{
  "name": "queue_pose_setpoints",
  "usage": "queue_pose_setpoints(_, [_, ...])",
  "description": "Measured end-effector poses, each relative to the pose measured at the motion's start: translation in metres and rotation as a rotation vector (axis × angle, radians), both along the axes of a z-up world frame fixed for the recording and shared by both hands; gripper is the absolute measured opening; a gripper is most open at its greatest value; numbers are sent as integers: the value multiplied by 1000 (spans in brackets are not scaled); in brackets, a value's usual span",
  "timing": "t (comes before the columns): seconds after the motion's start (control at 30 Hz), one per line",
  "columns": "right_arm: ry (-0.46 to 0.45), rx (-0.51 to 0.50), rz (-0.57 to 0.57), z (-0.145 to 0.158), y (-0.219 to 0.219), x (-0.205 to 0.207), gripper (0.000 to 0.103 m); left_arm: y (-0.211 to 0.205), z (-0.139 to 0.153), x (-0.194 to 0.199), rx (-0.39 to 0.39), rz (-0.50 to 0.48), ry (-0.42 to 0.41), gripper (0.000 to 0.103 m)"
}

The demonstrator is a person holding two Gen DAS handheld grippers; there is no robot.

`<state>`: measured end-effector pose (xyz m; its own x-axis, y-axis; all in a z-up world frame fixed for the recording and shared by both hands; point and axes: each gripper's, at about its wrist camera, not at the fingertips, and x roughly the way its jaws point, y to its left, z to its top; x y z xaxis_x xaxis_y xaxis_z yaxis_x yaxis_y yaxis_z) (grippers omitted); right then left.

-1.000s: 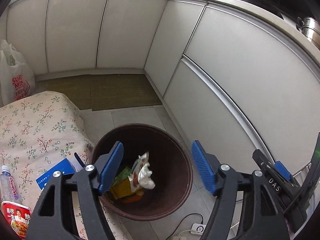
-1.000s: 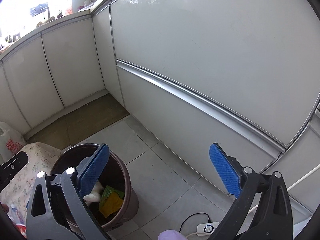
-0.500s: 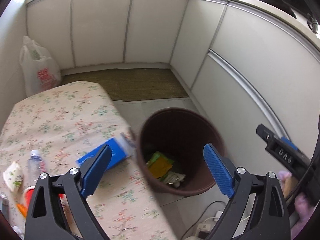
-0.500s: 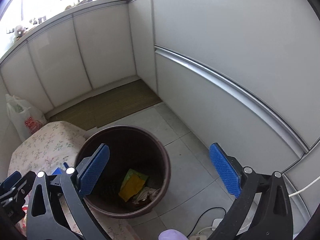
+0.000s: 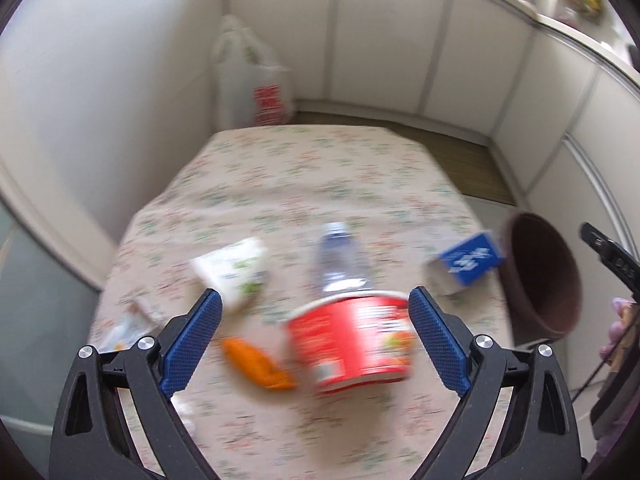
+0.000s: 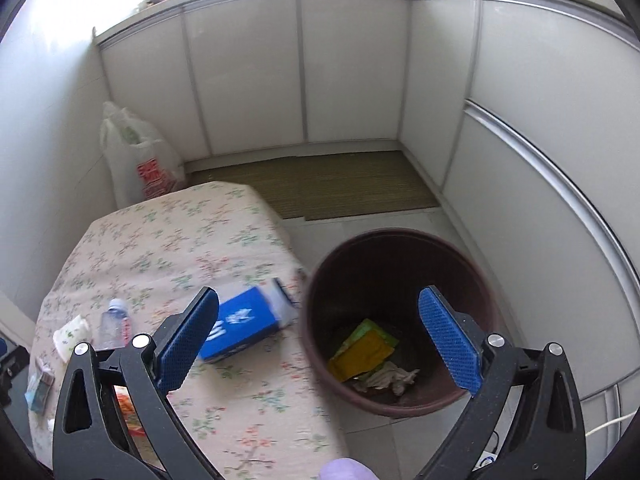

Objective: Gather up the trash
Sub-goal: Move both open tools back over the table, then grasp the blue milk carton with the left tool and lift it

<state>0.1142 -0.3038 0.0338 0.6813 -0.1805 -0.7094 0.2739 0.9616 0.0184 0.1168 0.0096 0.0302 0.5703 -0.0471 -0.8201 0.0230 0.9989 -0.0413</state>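
Fingers wide apart, nothing held: left gripper (image 5: 312, 344) over the red cup (image 5: 352, 344) at lower centre, right gripper (image 6: 320, 344) near the brown bin (image 6: 400, 248). Bin, lower right, holds yellow and green wrappers (image 6: 360, 354) and crumpled tissue (image 6: 394, 376). Part done, I'd judge: orange wrapper (image 5: 256, 364), bottle (image 5: 344, 256), white packet (image 5: 236, 268), blue box (image 6: 244, 320) lie on the floral table (image 5: 300, 168). Far upper left, white bag (image 6: 140, 152).

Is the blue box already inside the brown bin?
No, the blue box lies on the floral tablecloth beside the brown bin, which holds only wrappers and crumpled paper.
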Motion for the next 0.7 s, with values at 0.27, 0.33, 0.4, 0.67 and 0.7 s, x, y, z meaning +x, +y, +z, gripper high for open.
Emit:
queue_pose_setpoints(0.27, [36, 16, 179, -6, 71, 14, 96, 101, -70, 13, 163, 85, 283, 91])
queue_pose_setpoints(0.33, [52, 58, 255, -8, 87, 15, 96, 117, -94, 13, 221, 78, 336, 91])
queue_pose_setpoints(0.4, [92, 126, 371, -13, 105, 17, 96, 131, -113, 14, 272, 84, 358, 91])
queue_pose_setpoints(0.67, [167, 204, 701, -30, 179, 6, 96, 173, -150, 30, 244, 104, 435, 91])
queue_pose_setpoints(0.7, [173, 212, 728, -31, 186, 4, 96, 176, -154, 31, 236, 105, 446, 91])
